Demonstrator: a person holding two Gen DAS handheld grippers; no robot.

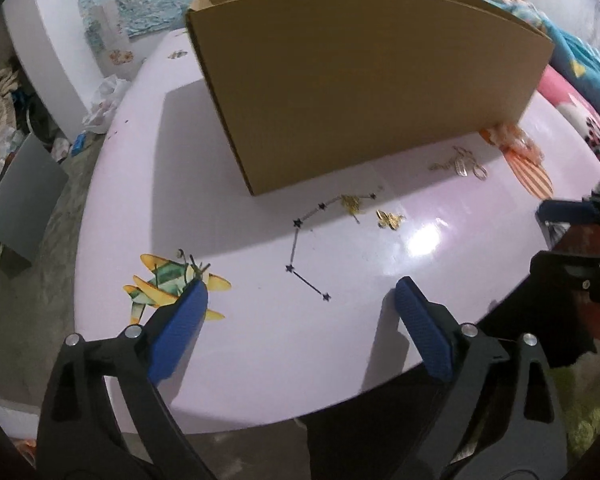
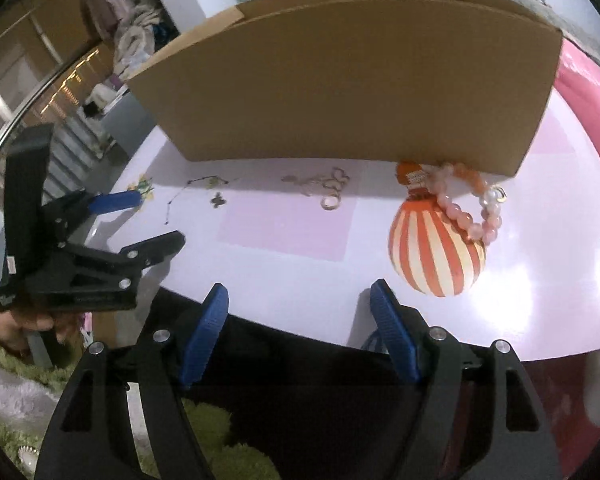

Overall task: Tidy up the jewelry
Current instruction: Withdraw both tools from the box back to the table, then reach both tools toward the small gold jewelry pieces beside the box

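Note:
Several jewelry pieces lie on the pale pink table (image 1: 260,360) in front of an open cardboard box (image 1: 360,80). From left to right they are a gold charm (image 1: 352,203), a gold butterfly charm (image 1: 389,219), a tangle of chain and rings (image 1: 460,164) and a pink bead bracelet (image 2: 472,208) against the box's corner. My left gripper (image 1: 300,292) hovers open above the table's near part, nothing between its blue pads. Over the table's near edge my right gripper (image 2: 300,292) is open and empty too, with the rings (image 2: 328,196) ahead of it.
The table carries printed pictures: an airplane (image 1: 168,280), a star constellation (image 1: 300,256) and a striped balloon (image 2: 436,256). The left gripper (image 2: 160,218) shows at the left of the right wrist view, held by a hand (image 2: 20,324) in a green fuzzy sleeve. Bedding and clutter surround the table.

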